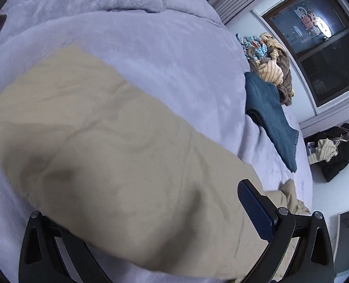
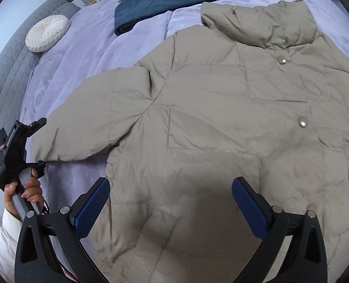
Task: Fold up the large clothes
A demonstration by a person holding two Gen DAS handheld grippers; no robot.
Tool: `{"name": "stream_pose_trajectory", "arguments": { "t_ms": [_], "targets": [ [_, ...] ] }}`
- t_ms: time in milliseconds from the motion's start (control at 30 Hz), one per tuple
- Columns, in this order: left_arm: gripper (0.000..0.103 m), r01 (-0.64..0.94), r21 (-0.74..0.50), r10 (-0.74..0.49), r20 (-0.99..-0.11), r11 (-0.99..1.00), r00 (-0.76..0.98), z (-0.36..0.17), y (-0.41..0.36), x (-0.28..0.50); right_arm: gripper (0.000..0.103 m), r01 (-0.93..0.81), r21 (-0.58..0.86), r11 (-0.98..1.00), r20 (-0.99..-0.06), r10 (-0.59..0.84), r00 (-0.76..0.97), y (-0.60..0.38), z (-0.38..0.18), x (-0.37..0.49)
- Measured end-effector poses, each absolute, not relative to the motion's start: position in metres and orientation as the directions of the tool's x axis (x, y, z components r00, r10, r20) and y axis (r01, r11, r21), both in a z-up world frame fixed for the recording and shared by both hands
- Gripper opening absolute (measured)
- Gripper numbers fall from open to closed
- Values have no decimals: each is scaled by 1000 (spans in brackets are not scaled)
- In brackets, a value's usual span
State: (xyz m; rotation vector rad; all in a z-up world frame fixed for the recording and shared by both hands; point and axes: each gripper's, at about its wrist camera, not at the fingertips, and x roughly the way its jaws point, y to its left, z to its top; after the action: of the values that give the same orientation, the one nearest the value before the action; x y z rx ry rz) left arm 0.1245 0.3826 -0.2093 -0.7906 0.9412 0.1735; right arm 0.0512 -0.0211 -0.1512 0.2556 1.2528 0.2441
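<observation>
Left wrist view: the beige quilted puffer jacket (image 1: 108, 146) has its sleeve draped across the left gripper (image 1: 148, 214), between widely parted jaws; the left finger is buried under cloth, only the right blue pad (image 1: 254, 210) shows. Whether fabric is actually pinched I cannot tell here. Beyond the right jaw, well apart, lie a folded dark-blue blanket (image 1: 268, 118) and a heap of patterned laundry (image 1: 268, 59) on the lavender plush bedspread (image 1: 150, 47).

Right wrist view: the right gripper (image 2: 170, 202) hovers released over the jacket's lower body, pads spread wide, nothing between them. Far past its left jaw, the left gripper, held by a hand (image 2: 30, 188), meets the sleeve cuff (image 2: 42, 155). Judged step: folding the sleeve inward; next, carry the cuff across the chest while the right jaws anchor the hem. A round white pleated cushion (image 2: 47, 33) lies clear.
</observation>
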Motion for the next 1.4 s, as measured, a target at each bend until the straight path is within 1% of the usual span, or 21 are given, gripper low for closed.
{"name": "stream_pose_trajectory", "arguments": {
  "t_ms": [33,67,100,133,167,200,233,267,300,333,367,467,600,667,800,900,967,1067,1167,1300,1400],
  "targets": [
    [103,-474,-505,-160,-788,722,595,-213,387,131,103,-46,335,941,-894,333,299,-16,-152,57],
    [101,-486,-492,-141,-793,722,593,-216,391,137,103,-50,350,935,-885,348,308,-12,-153,63],
    [85,-500,-480,-124,-799,721,588,-221,396,141,103,-55,370,927,-873,367,322,-7,-153,69],
    [60,-513,-465,-110,-809,722,578,-225,399,145,103,-55,390,919,-861,385,333,-4,-153,76],
    [45,-511,-464,-112,-810,724,576,-229,404,149,103,-50,409,911,-851,400,341,-2,-154,81],
    [18,-492,-489,-142,-798,720,585,-230,407,150,103,-41,428,903,-841,415,348,1,-154,86],
    [13,-475,-523,-177,-782,708,597,-230,412,148,101,-34,453,891,-827,434,357,3,-154,91],
    [13,-468,-522,-168,-775,713,609,-224,414,144,82,-36,487,873,-808,465,362,6,-155,95],
    [13,-454,-503,-147,-772,736,618,-215,413,142,42,-43,513,857,-796,494,350,11,-158,99],
    [13,-428,-474,-123,-768,770,629,-204,410,141,25,-42,524,850,-796,507,330,16,-163,104],
    [13,-405,-454,-110,-762,794,638,-193,406,139,14,-34,533,845,-797,515,314,21,-169,107],
    [13,-316,-400,-87,-726,860,682,-157,391,134,9,-51,557,829,-789,547,279,38,-189,111],
    [13,-188,-365,-111,-661,912,742,-108,358,130,8,-49,559,828,-796,553,248,50,-215,109],
    [13,-109,-358,-150,-622,927,769,-83,332,129,8,-49,552,832,-803,546,239,53,-226,107],
    [13,49,-345,-246,-557,937,794,-42,262,130,8,-135,517,845,-823,534,193,64,-227,106],
    [13,163,-351,-340,-532,922,775,-23,200,134,8,-133,583,801,-784,598,166,47,-214,102],
    [13,237,-338,-392,-530,911,752,-18,152,136,8,-104,598,794,-768,606,208,16,-202,91],
    [13,340,-278,-439,-562,899,701,-22,73,140,8,-62,557,828,-783,548,293,-45,-182,73],
    [13,421,-229,-464,-626,878,627,-47,-2,140,8,5,494,869,-811,458,365,-115,-169,55],
    [13,473,-102,-386,-736,875,556,-103,-86,136,8,104,441,891,-836,365,409,-191,-164,32],
    [13,486,-37,-317,-800,873,509,-147,-116,134,8,124,435,892,-842,353,409,-219,-169,20]
  ]
}}
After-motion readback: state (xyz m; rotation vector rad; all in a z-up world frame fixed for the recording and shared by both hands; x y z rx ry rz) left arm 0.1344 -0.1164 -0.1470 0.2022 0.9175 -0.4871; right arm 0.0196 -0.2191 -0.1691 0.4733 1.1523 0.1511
